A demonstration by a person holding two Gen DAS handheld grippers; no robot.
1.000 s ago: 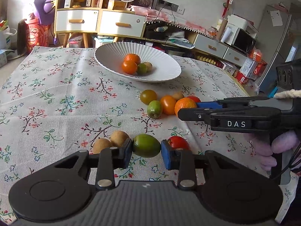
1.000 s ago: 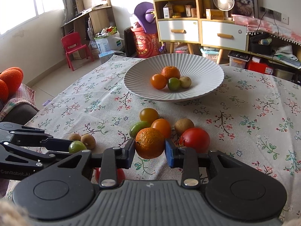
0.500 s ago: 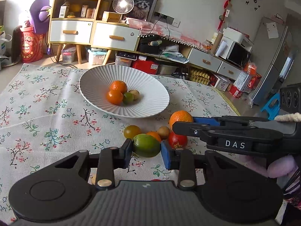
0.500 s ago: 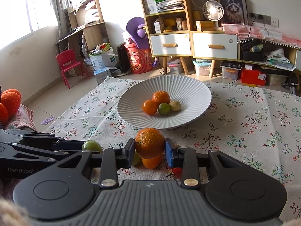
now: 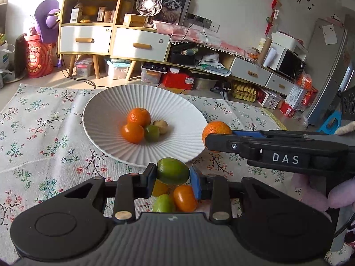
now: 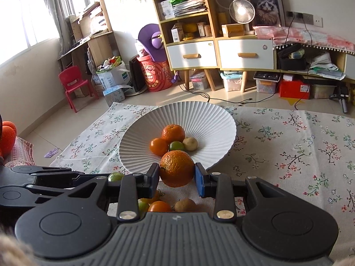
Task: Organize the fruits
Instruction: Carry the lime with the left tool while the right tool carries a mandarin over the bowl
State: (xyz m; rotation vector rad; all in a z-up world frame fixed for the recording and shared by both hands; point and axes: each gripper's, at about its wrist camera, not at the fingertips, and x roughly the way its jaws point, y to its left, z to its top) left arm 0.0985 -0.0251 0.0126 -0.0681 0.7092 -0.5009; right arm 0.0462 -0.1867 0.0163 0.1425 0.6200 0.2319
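Both tongs were mid-carry above the table: the left tongs (image 5: 172, 175) pinched a green fruit (image 5: 172, 171), the right tongs (image 6: 176, 176) an orange (image 6: 176, 169), both near the white bowl's (image 5: 106, 102) rim. Next, seemingly, came lowering and releasing inside.

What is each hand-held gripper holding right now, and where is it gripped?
Left hand-held gripper pinches the green fruit by its two opposite sides; right hand-held gripper likewise pinches the orange.
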